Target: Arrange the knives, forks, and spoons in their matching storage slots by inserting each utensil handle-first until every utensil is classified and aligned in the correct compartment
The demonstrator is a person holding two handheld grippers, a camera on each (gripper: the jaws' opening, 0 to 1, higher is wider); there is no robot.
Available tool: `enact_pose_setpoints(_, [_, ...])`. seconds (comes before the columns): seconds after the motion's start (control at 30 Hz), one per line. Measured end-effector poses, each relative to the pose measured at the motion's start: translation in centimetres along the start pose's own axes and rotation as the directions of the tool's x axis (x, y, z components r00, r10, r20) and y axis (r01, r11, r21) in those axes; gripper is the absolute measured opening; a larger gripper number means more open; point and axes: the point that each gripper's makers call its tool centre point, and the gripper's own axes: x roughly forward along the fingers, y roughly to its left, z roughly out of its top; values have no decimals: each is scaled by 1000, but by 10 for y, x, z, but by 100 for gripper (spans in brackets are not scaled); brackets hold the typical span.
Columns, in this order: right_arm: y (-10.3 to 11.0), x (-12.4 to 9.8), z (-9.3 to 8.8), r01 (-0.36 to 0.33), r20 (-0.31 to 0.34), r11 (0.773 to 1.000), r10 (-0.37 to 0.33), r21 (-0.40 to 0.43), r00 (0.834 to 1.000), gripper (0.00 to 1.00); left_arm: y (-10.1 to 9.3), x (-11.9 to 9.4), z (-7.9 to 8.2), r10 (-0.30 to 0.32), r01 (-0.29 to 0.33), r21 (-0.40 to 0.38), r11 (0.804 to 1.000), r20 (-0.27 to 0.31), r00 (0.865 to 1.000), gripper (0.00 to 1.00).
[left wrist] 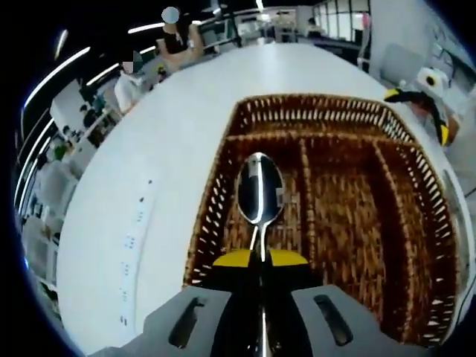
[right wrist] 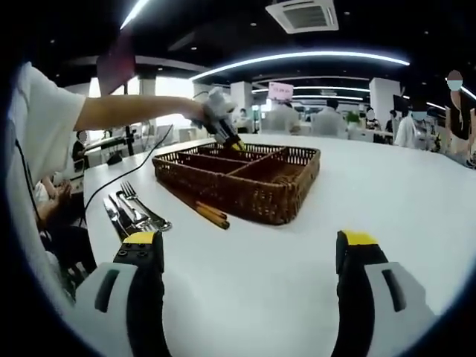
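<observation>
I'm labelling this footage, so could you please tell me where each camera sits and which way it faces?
Left gripper view: on the left gripper, looking down at its spoon over the basket.
Right gripper view: on the open right gripper, low over the table; the person's arm shows.
Shared: the basket.

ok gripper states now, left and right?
Left gripper: shut on the spoon, held over the wicker tray.
Right gripper: open, holding nothing, above the white table.

Glossy metal spoon (left wrist: 259, 190), woven wicker basket (left wrist: 416, 223)
</observation>
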Motion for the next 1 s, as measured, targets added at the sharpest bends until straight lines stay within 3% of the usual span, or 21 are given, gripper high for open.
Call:
enact_pose_setpoints(0.27, [3, 0, 3, -4, 2, 1000, 4, -5, 1000, 100, 4, -10, 12, 32, -31, -23, 999, 42, 999, 12])
enact_pose_setpoints(0.6, [8, -4, 6, -10, 14, 1000, 11, -7, 1000, 100, -2, -22, 16, 56, -52, -73, 996, 53, 997, 22])
enact_pose_setpoints(0.8, [11, -5, 6, -15, 18, 1000, 15, -3, 1000, 100, -9, -29, 26, 51, -35, -160, 987, 100, 994, 33])
enact_pose_setpoints(1.0, [16, -3, 8, -30, 25, 1000, 30, -4, 999, 100, -19, -31, 22, 58, -41, -179, 983, 92, 994, 50])
